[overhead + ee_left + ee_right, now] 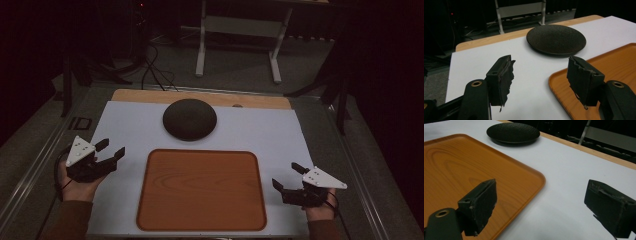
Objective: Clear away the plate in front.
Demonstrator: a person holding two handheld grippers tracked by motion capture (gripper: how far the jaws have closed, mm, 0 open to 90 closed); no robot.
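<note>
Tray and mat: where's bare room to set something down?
The wooden tray is bare throughout. The white mat is free on either side of the dark dish. The left gripper and right gripper crowd the mat's side strips.

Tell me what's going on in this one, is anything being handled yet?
Nothing is held. A person holds the left gripper and the right gripper open at either side of a wooden tray with nothing on it. A dark round dish lies upside down on the white mat beyond the tray, untouched.
</note>
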